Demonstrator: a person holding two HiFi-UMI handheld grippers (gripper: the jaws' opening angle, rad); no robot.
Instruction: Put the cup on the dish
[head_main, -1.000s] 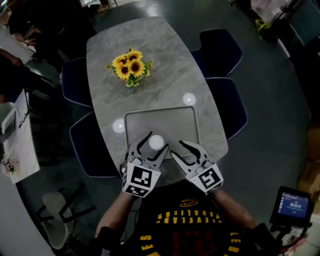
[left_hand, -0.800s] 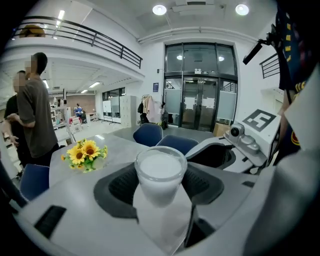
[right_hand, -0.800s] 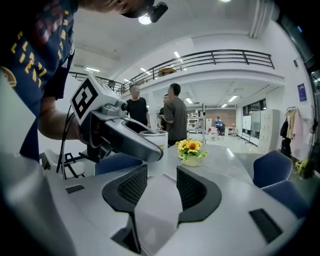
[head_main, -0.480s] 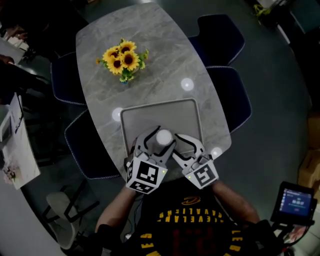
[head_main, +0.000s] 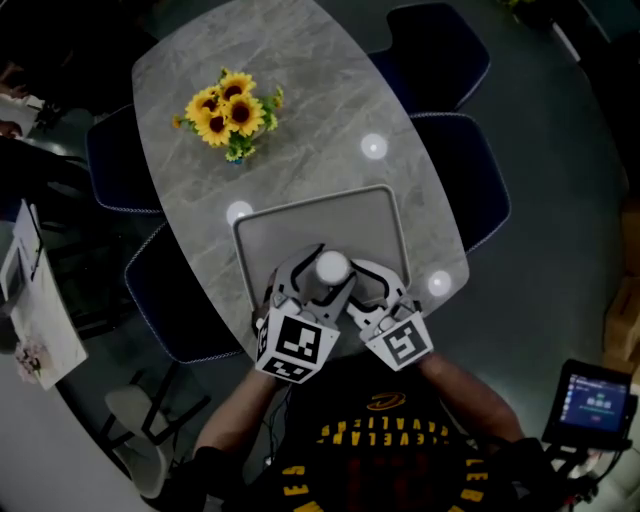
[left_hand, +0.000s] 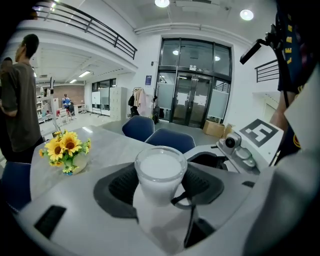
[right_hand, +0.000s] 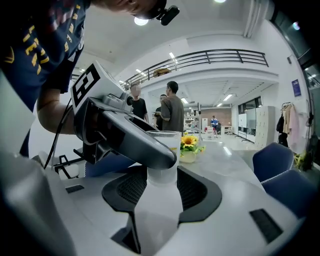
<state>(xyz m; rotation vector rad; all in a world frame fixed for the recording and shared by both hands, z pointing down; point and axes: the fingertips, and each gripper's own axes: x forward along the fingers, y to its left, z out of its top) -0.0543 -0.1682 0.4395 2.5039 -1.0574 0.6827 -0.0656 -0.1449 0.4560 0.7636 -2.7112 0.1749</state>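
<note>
A white cup stands upright over the near edge of the grey rectangular dish on the marble table. My left gripper is shut on it; in the left gripper view its black pads press the cup from both sides. My right gripper has come in from the right and stands open around the same cup, its jaws as wide as before. In the right gripper view the left gripper's finger crosses in front of the cup. Whether the cup's base touches the dish is hidden.
A vase of sunflowers stands on the far part of the table. Dark blue chairs line both sides. A screen device sits on the floor at the right. People stand beyond the table.
The right gripper has moved left from beside the cup until its open jaws are around it. The left gripper has kept its hold on the cup.
</note>
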